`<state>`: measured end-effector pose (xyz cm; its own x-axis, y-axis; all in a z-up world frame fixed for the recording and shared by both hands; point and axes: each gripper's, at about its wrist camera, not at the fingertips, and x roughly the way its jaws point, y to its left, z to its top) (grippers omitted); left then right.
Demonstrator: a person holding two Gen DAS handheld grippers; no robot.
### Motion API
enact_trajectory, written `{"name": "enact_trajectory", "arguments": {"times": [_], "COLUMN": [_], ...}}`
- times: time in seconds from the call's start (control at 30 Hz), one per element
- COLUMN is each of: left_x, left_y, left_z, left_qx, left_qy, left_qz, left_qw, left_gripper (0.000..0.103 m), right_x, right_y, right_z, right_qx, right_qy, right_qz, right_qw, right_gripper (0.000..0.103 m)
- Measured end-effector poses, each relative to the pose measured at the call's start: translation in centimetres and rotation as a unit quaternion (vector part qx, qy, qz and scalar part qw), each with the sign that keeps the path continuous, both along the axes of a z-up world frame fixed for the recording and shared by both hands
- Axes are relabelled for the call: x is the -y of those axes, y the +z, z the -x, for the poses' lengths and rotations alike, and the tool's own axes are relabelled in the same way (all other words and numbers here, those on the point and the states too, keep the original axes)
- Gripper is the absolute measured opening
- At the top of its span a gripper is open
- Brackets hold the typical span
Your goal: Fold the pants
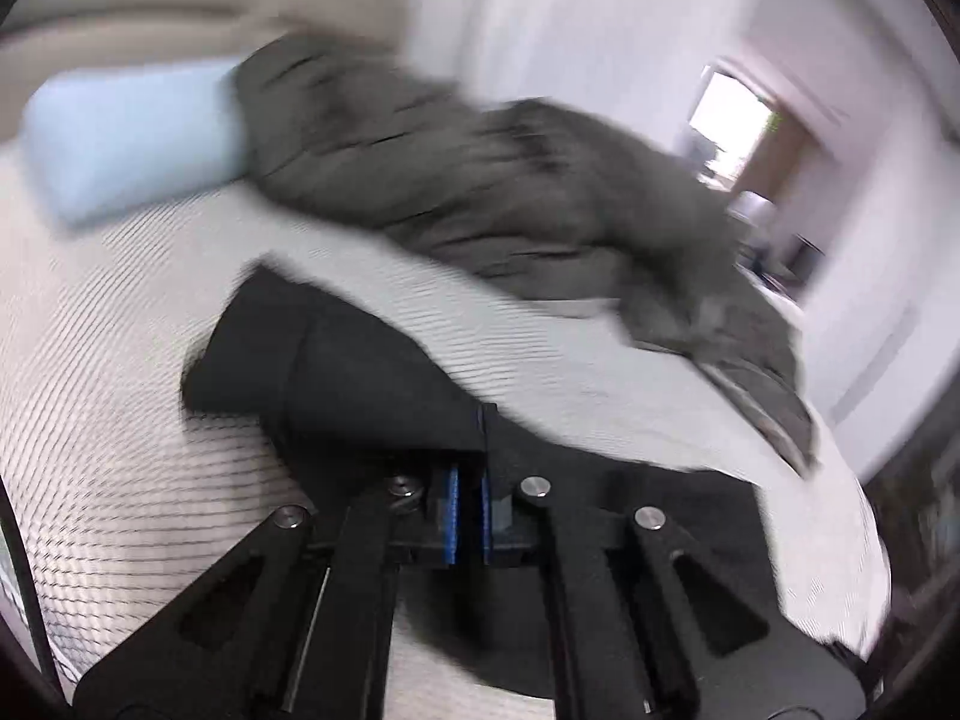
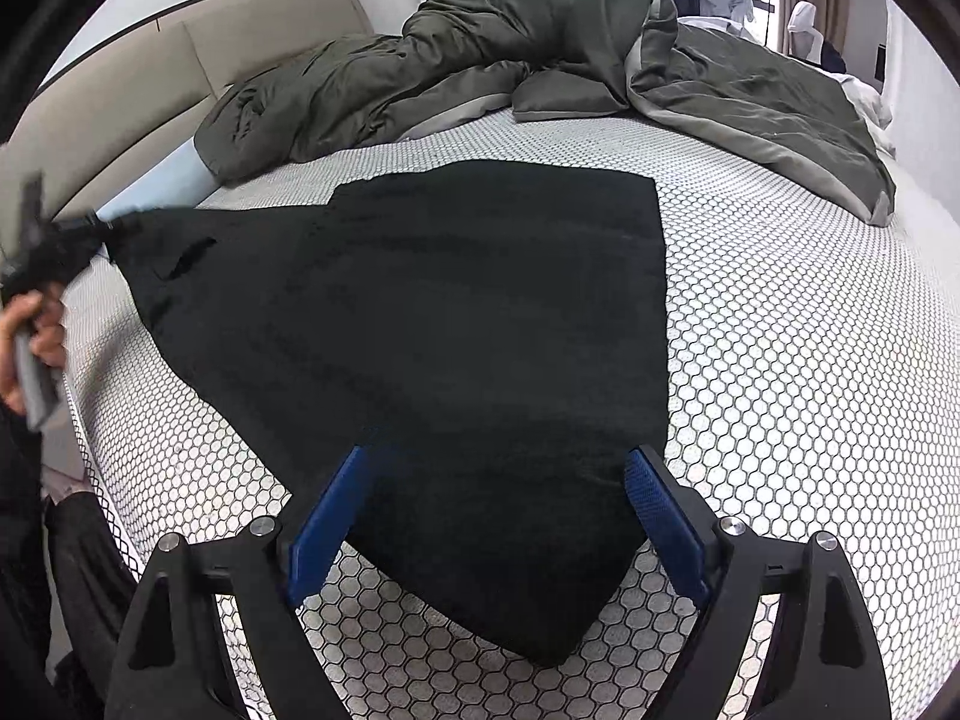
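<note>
Black pants [image 2: 432,324] lie spread on the bed [image 2: 780,324], centre of frame. Left tongs [image 2: 99,232], far left, pinch one corner, lifting it. Right tongs [image 2: 492,516] stand spread over the near edge, gripping nothing. Fabric appears soft, light, limp; hold corners or hems.

We see a bed with a white honeycomb-patterned mattress [image 2: 780,312], a crumpled dark green duvet [image 2: 480,48], a beige padded headboard [image 2: 120,108] and white walls [image 1: 600,18].

A bed [image 2: 780,324] with a white honeycomb-patterned cover carries black pants [image 2: 456,324], a rumpled olive duvet [image 2: 540,36] and a pale blue pillow [image 2: 162,186].
</note>
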<state>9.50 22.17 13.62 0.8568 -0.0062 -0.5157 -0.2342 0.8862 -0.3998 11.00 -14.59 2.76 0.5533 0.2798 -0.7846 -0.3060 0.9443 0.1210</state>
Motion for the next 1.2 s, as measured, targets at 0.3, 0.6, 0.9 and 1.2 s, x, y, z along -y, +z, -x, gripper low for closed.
{"name": "enact_trajectory", "arguments": {"times": [0.3,0.6,0.9,1.2], "left_x": [22.4,19.1,9.8,8.0], "left_y": [2.6,0.3,-10.3,-12.4], "left_z": [-3.0,-1.1,-3.9,-6.1], "left_qx": [-0.002,0.028,-0.093,-0.120], "left_qy": [-0.304,-0.289,-0.158,-0.124], "left_qz": [-0.014,0.013,0.042,0.028], "left_qw": [0.9525,0.9570,0.9822,0.9846], "left_gripper": [0.046,0.082,0.079,0.079], "right_x": [3.3,7.6,5.0,-5.1], "right_y": [0.5,0.7,1.5,1.3], "right_z": [-0.4,-0.7,0.4,1.5], "right_qx": [0.007,0.001,0.030,0.060], "right_qy": [-0.051,-0.125,-0.083,0.049], "right_qz": [-0.011,-0.021,-0.055,-0.022], "right_qw": [0.999,0.992,0.995,0.997], "right_gripper": [0.089,0.089,0.089,0.089]}}
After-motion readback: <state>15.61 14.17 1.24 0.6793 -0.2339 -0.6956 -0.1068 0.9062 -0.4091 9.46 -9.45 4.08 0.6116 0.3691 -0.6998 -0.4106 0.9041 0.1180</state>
